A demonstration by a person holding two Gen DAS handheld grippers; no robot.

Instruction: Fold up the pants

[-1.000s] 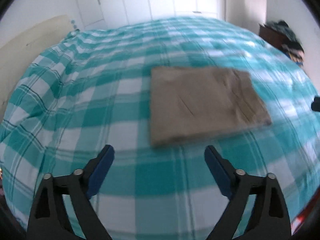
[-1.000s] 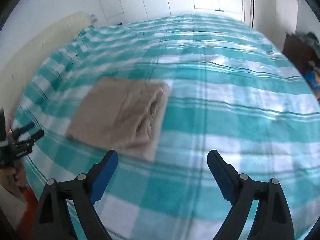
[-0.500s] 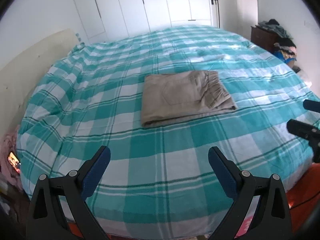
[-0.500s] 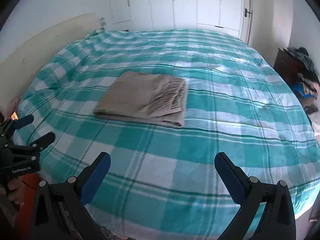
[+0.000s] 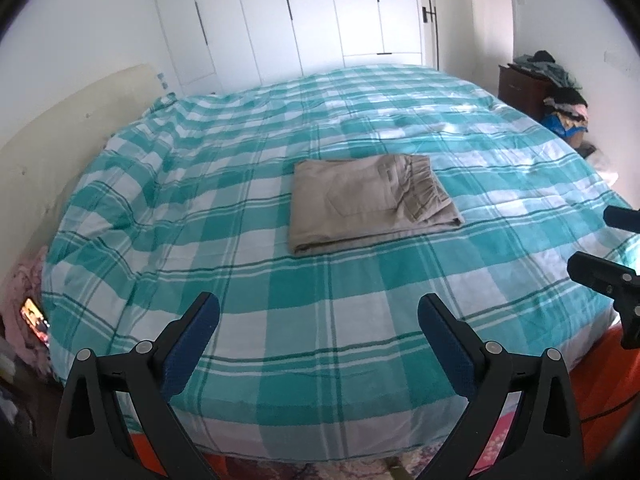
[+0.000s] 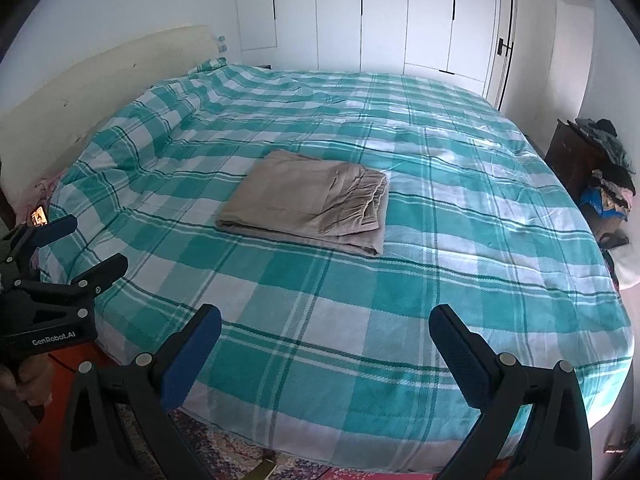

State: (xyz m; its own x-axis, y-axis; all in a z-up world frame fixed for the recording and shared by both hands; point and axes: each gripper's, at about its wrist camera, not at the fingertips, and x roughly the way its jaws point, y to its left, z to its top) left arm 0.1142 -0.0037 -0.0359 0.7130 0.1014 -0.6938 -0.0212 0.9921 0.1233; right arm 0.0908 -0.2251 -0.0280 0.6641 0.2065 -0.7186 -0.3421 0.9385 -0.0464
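Observation:
Beige pants lie folded into a flat rectangle near the middle of the teal-and-white checked bed, waistband to the right. My left gripper is open and empty, held back over the bed's near edge, well short of the pants. From the right wrist, the pants sit left of centre on the bed. My right gripper is wide open with nothing between its fingers, also off the near edge. Each gripper shows in the other's view: the right gripper and the left gripper.
White wardrobe doors line the far wall. A cream headboard runs along the left. A dark dresser with piled clothes stands at the right. A lit phone lies by the bed's left side. A patterned rug covers the floor below.
Both grippers have pulled back and upward from the pants, which now look smaller and farther off; the whole bed has come into view. The right gripper's jaws have widened slightly.

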